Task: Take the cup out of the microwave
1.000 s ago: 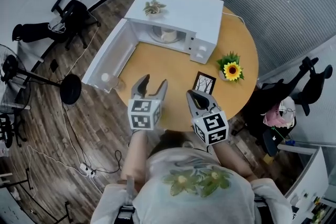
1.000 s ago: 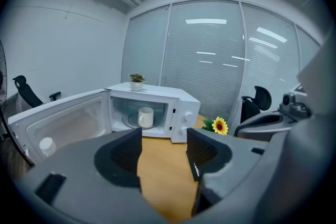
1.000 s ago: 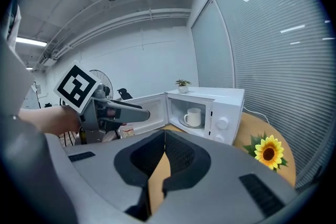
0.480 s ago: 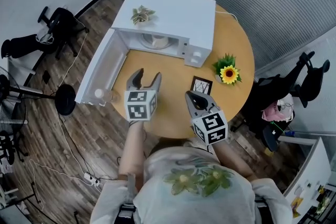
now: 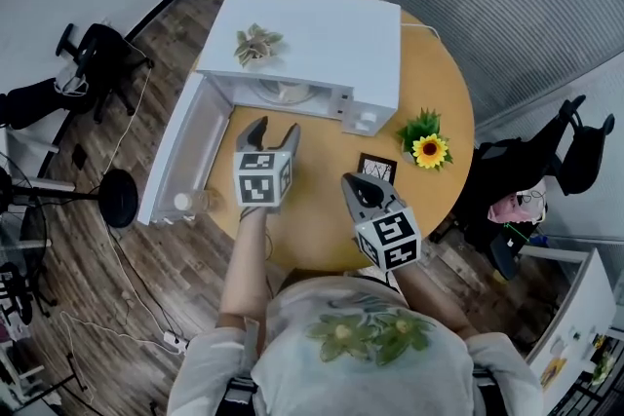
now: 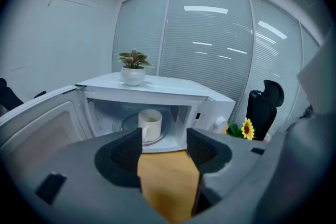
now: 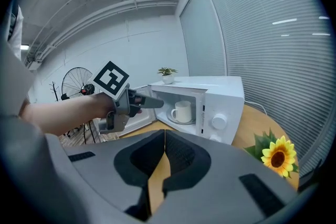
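**Inspector:** Left gripper, state and position?

**Assistant:** Jaws spread, with only bare table between them. It is held over the table, short of the microwave's open front and pointing into it.

**Inspector:** The cup?

**Assistant:** It stands upright on the glass plate inside the cavity, ahead of the left gripper and slightly left of the gap's centre. The two are apart, not touching.

**Inspector:** Edges round that approach?

**Assistant:** The door is swung wide open to the gripper's left and reaches out past the table rim. The cavity's right post and the control panel lie ahead to its right. The roof edge is above, with a small plant on top. Clear table top runs from the jaw tips to the cavity sill.

**Inspector:** Right gripper?

**Assistant:** Jaws pressed together at the tips, holding nothing. It is right of the left gripper and farther back, near the table's near rim. A picture frame lies just ahead of it, and a sunflower is ahead to its right, near the rim.
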{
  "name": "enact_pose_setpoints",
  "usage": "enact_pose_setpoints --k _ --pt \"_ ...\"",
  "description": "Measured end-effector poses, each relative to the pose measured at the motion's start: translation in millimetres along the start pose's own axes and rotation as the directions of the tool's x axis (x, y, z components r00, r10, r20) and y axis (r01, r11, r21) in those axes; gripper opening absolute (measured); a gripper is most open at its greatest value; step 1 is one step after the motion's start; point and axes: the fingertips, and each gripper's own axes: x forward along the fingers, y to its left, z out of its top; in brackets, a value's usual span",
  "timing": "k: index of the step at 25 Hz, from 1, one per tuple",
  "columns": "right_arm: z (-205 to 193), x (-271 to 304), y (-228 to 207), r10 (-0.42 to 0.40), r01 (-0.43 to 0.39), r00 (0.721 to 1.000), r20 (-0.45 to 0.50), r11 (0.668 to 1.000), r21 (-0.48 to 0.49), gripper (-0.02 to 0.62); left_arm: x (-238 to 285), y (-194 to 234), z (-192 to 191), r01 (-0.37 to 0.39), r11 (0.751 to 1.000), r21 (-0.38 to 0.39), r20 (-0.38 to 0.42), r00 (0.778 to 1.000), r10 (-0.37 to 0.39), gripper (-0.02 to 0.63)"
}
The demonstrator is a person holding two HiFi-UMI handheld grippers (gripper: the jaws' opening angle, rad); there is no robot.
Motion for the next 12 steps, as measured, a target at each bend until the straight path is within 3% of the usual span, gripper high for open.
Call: enact_pose_setpoints --k 12 --pt "-6 28 -17 -0.029 0.032 0.998 -0.061 0.999 0.044 0.017 72 27 -7 0.038 0.999 0.026 -0.108 0.994 -0.035 0.249"
